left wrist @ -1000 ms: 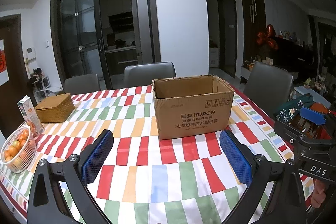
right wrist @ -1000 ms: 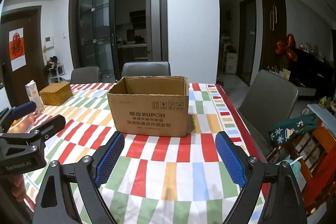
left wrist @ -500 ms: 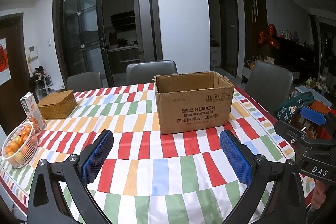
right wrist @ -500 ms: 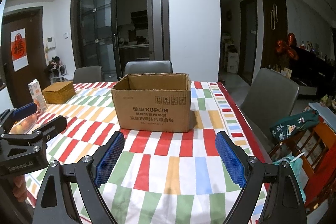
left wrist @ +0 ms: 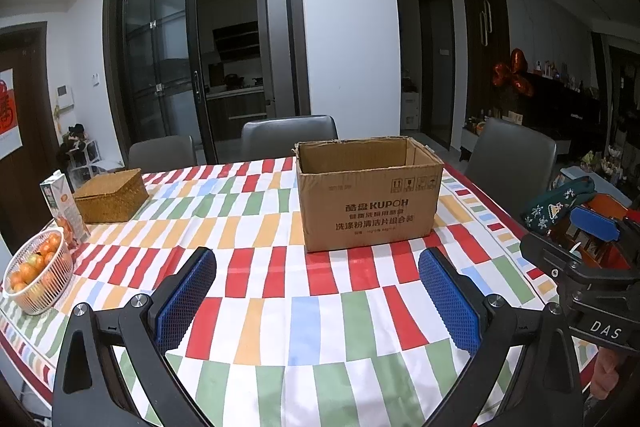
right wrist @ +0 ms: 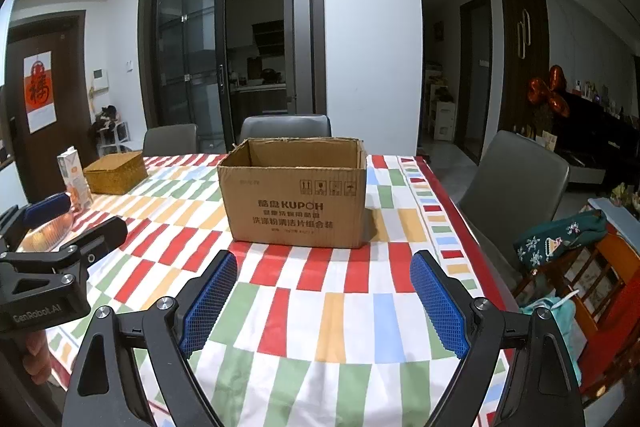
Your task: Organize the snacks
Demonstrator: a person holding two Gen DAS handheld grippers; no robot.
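Cardboard box (left wrist: pixel 370 203) stands upright, mouth up, long side facing both wide-apart, empty grippers, left gripper (left wrist: pixel 318 291) and right gripper (right wrist: pixel 324 293).

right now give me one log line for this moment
left gripper open, empty | right gripper open, empty | KUPOH cardboard box open-topped, on table | no snack held

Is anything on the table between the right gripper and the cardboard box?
Nothing: in the right wrist view, only bare striped tablecloth lies between the open right gripper and the cardboard box.
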